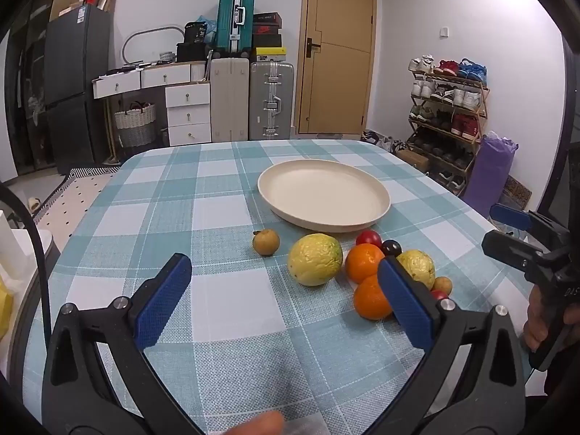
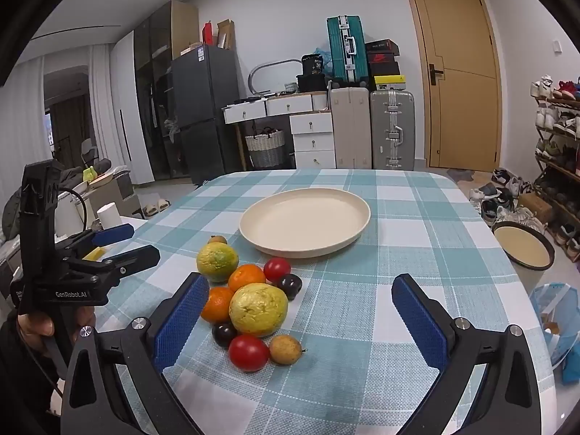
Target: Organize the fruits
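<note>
While nothing has yet been picked up, the left wrist view shows the left gripper (image 1: 284, 288) hovering with its blue pads spread wide and empty above a checked tablecloth (image 1: 217, 301). Ahead sits a cluster of fruit: a large yellow fruit (image 1: 315, 259), two oranges (image 1: 363, 262), a small brown fruit (image 1: 266, 241). Beyond them lies an empty cream plate (image 1: 324, 195), probably where the fruit belongs. From the right wrist view, the right gripper (image 2: 299, 320) also stands wide and empty, low over the cloth, its left pad just beside the pile. A bumpy yellow fruit (image 2: 258, 310), a red tomato (image 2: 248, 352) and a dark plum (image 2: 224, 333) crowd together, touching, so lifting one may nudge its neighbours.
</note>
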### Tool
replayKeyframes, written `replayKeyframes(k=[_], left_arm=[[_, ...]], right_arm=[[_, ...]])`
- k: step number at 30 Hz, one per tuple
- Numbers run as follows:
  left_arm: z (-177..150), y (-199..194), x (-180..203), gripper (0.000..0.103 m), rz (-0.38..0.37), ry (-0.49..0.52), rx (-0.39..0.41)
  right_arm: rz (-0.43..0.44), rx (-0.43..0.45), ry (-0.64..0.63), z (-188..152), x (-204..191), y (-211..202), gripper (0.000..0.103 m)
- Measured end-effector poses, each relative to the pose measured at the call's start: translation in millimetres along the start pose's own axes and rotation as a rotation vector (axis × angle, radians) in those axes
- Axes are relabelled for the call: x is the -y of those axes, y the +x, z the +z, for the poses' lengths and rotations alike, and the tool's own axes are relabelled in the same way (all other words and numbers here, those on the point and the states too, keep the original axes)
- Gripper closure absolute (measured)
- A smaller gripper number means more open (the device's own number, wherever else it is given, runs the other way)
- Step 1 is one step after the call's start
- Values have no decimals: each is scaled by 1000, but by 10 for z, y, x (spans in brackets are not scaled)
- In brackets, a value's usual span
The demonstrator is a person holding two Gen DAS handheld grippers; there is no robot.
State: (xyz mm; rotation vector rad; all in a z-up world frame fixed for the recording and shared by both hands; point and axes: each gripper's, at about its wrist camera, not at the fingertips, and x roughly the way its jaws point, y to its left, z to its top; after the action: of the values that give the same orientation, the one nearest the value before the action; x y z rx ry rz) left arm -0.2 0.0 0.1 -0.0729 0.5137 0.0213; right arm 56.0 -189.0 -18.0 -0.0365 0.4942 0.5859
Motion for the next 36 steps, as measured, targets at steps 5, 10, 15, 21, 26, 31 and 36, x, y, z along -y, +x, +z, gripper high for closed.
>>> replayKeyframes(k=[5,10,15,21,26,31,36], left_arm=[[0,-1,2,1,-2,3,1],[0,-1,1,1,-4,1,1],[0,-2,0,1,-3,0,1],[0,-1,0,1,-4,1,1],[0,-1,0,1,-5,1,1],[0,-2,0,1,-5,0,2],[0,-1,0,1,-5,1,2]], right_arm=[[-2,0,-7,14,-10,-24,0],[-2,-4,-5,23,-25,14,0],[-6,-6,-1,38,-32,66,0],[8,1,-7,19,-8,-9,0],[9,4,-6,16,-3,-22,0],[2,6,-9,6,-6,-20,0],[2,4,-10,5,-4,-29,0]])
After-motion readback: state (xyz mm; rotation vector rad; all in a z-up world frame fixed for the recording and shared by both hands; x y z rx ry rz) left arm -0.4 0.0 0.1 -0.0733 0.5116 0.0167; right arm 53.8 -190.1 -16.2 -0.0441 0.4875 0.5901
